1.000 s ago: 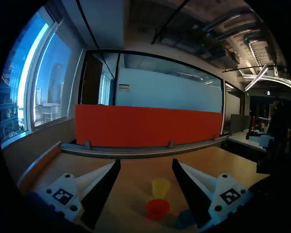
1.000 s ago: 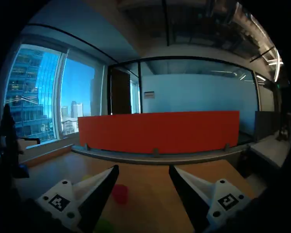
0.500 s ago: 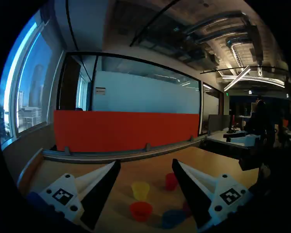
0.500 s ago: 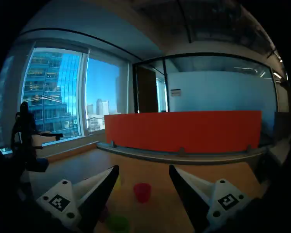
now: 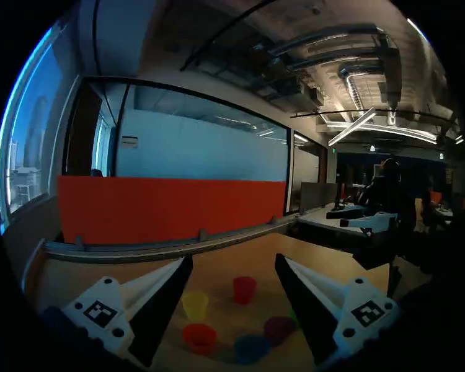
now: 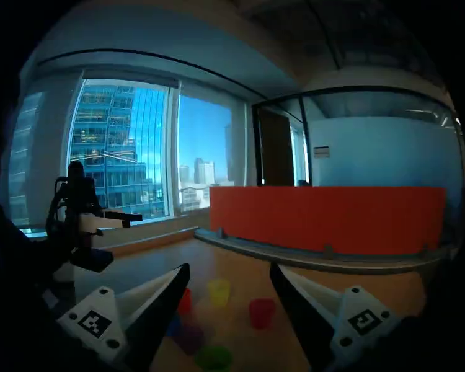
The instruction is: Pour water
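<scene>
- Left hand-held gripper (image 5: 232, 257): jaws spread wide, nothing between them, held above the bench (image 5: 232, 273).
- Right hand-held gripper (image 6: 228, 266): also wide open and empty.
- The cups stand clustered on the bench just ahead: yellow cup (image 5: 194, 305), red cup (image 5: 244, 289), orange cup (image 5: 199, 338), blue cup (image 5: 252, 348), purple cup (image 5: 279, 327).
- Which one holds water cannot be told (the light is too dim).
- Probably a reach comes first: lower one gripper, set its fingers on either side of a single cup, close gently mid-wall, and keep the cup upright until it is over the receiving one.
</scene>
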